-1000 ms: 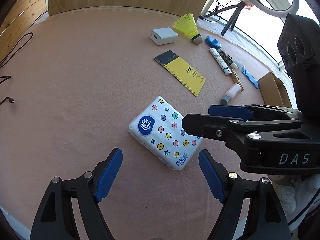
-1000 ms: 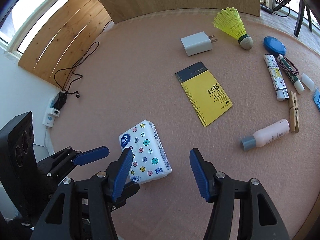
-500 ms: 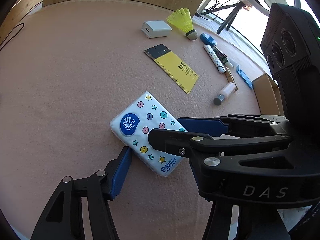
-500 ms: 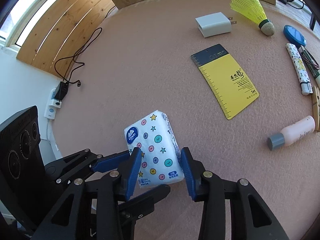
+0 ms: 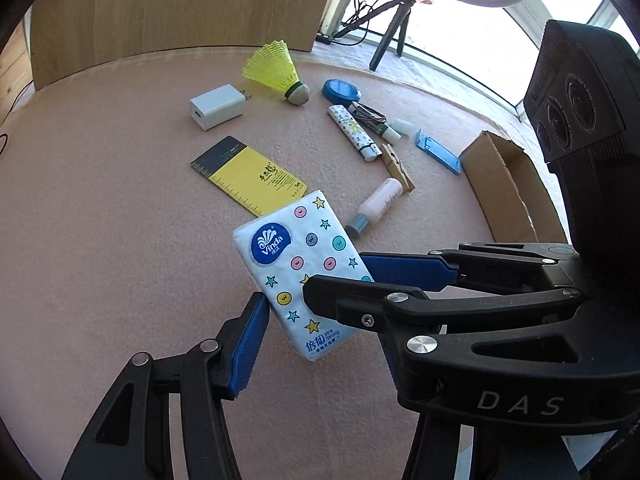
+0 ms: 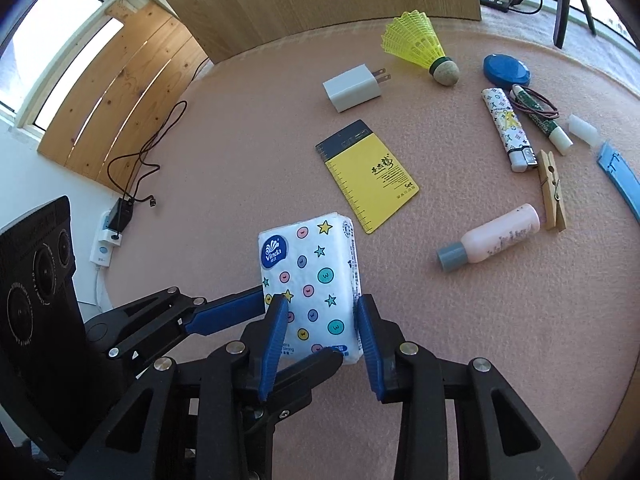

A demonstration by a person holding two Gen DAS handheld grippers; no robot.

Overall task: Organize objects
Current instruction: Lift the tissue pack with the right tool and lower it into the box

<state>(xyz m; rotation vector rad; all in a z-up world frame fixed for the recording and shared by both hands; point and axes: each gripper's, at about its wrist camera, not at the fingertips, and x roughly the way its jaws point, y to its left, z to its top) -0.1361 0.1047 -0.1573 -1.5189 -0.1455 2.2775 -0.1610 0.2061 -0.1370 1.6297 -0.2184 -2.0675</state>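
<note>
Tissues (image 6: 310, 280) gripped by both tools at once, raised off the pink mat (image 5: 100, 200) and tilted. Right gripper (image 6: 320, 322) clamped across the pack's narrow width, blue pads pressing its long sides, jaws closing a little more. Left gripper (image 5: 316, 320) crossing at right angles; near pad (image 5: 248, 344) touching the pack's lower edge, far pad hidden behind the right tool, jaws also closing, so a firm left hold cannot be confirmed.

Advice for this step, as judgement only: squeeze gently, since the soft pack dents and can slip. Keep one tool in charge, likely the right, and avoid pulling the two apart or twisting. Carry high over card (image 5: 248, 176) and bottle (image 5: 376, 208) toward box (image 5: 500, 184) at the mat's far right, if that is the bin. Lower inside before letting go.
</note>
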